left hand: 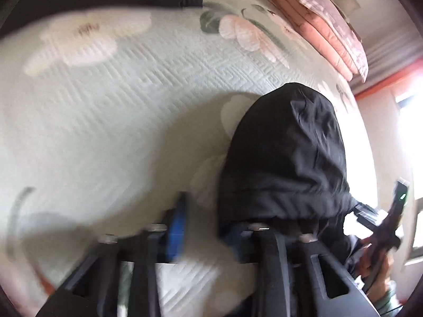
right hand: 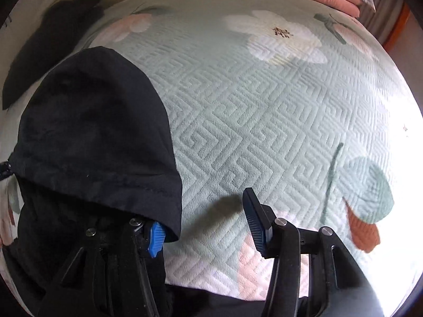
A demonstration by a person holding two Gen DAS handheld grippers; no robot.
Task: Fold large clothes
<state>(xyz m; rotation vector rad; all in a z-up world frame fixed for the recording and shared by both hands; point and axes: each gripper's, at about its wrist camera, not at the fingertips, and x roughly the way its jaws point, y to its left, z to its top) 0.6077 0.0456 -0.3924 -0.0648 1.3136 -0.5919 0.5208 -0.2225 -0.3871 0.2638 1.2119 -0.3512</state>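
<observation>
Your right gripper (right hand: pixel 208 224) stands wide open over the bed, its jaws far apart; a fold of the black hooded garment (right hand: pixel 95 137) drapes over its left finger (right hand: pixel 156 239) and hides most of the blue pad, while the right finger (right hand: pixel 255 222) is bare above the quilt. Nothing is pinched between them.

Your left gripper (left hand: pixel 208 224) is blurred in its own view. One blue pad (left hand: pixel 177 227) shows clear of the cloth, and the other is buried under the garment's hood (left hand: pixel 285 158), so you cannot tell whether it has a hold on the fabric or how far it is parted.

The garment lies bunched on the pale green floral quilt (right hand: pixel 264 132), its hood humped up just in front of both tools and blocking your sight of the bed beyond on that side. A second dark piece of clothing (right hand: pixel 53 39) lies farther off, near the bed's far edge. Folded pink bedding (left hand: pixel 317 31) is stacked along the far side, with a patterned pillow (left hand: pixel 335 18) resting on top. At the right edge of the left wrist view, a hand (left hand: pixel 375 264) grips the other tool's handle against a bright window (left hand: pixel 412 132).
</observation>
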